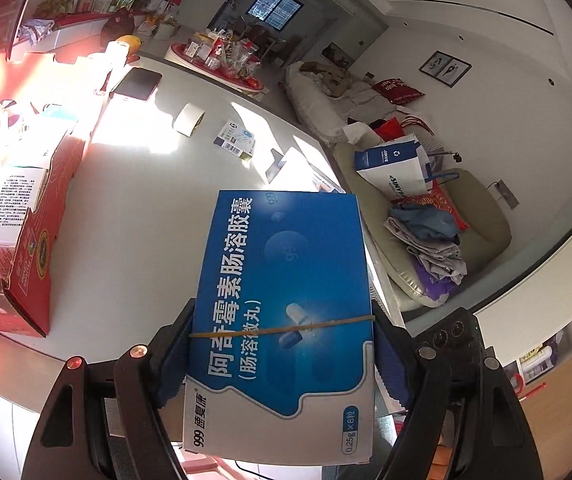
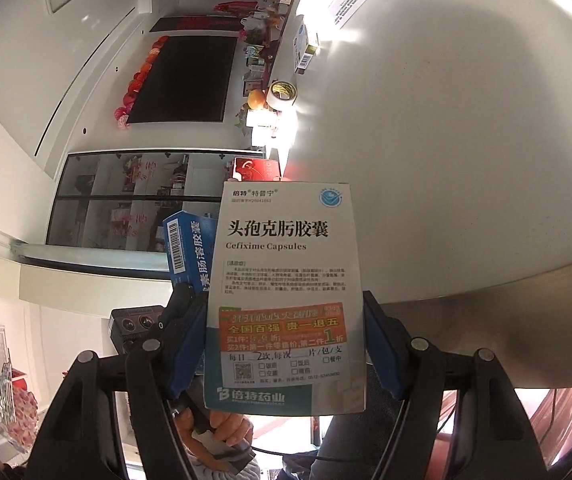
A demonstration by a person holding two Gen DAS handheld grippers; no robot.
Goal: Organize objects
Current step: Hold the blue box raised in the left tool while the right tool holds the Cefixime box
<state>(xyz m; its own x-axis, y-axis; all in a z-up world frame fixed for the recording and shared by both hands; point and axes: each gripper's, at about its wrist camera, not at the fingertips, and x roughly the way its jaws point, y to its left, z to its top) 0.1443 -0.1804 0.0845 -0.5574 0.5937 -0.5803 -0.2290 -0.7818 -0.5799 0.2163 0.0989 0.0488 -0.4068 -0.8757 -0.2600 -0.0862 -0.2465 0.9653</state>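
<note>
Both grippers are loaded, so the sorting looks mid-way. The left gripper (image 1: 282, 360) has its jaws closed on a blue box (image 1: 282, 300) bound with a rubber band (image 1: 282, 327); the right gripper (image 2: 286, 344) has its jaws closed on a white box (image 2: 286, 292) marked Cefixime Capsules. Both boxes are up off the table (image 1: 146, 208).

Some sorting seems done: several white cartons stand inside the red carton (image 1: 34, 240) at the table's left edge. Still loose on the table are a tape roll (image 1: 188, 120), a small pack (image 1: 236, 142) near the middle, a dark phone-like slab (image 1: 138, 84) toward the far edge, and more boxes by the right edge. The two held boxes have yet to be placed.

The blue box runs lengthwise away from the left camera, its far end over the table's near part, printed face up. The white box also extends straight out from its jaws, face to the camera; in the right view the blue box's barcode end (image 2: 184, 240) shows just left of it.
</note>
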